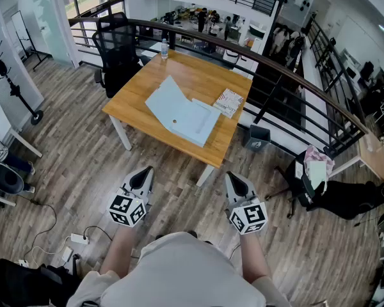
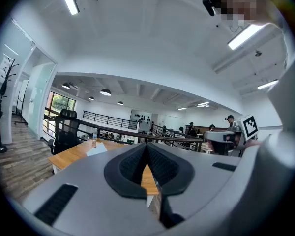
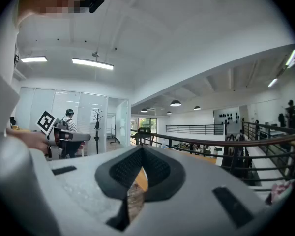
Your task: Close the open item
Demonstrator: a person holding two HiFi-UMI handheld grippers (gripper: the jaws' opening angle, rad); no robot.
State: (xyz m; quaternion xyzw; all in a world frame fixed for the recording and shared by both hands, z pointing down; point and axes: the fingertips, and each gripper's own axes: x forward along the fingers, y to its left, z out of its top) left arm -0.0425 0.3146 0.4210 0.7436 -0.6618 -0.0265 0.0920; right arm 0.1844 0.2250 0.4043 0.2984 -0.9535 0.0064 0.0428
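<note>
A light-blue folder (image 1: 179, 114) lies open on the wooden table (image 1: 141, 91), one flap spread toward the far left. In the left gripper view the folder (image 2: 97, 149) shows as a pale sheet on the table top. Both grippers hover over the floor in front of the table, well short of it. My left gripper (image 1: 144, 171) is shut with nothing between its jaws, which meet at the tips (image 2: 147, 144). My right gripper (image 1: 234, 176) is also shut and empty, its jaw tips together (image 3: 141, 147).
A patterned notebook (image 1: 228, 102) lies right of the folder, and a water bottle (image 1: 164, 47) stands at the table's far edge. A black office chair (image 1: 117, 50) stands at the far left. A curved railing (image 1: 288, 69) runs behind the table. Cables and a power strip (image 1: 79, 238) lie on the floor at left.
</note>
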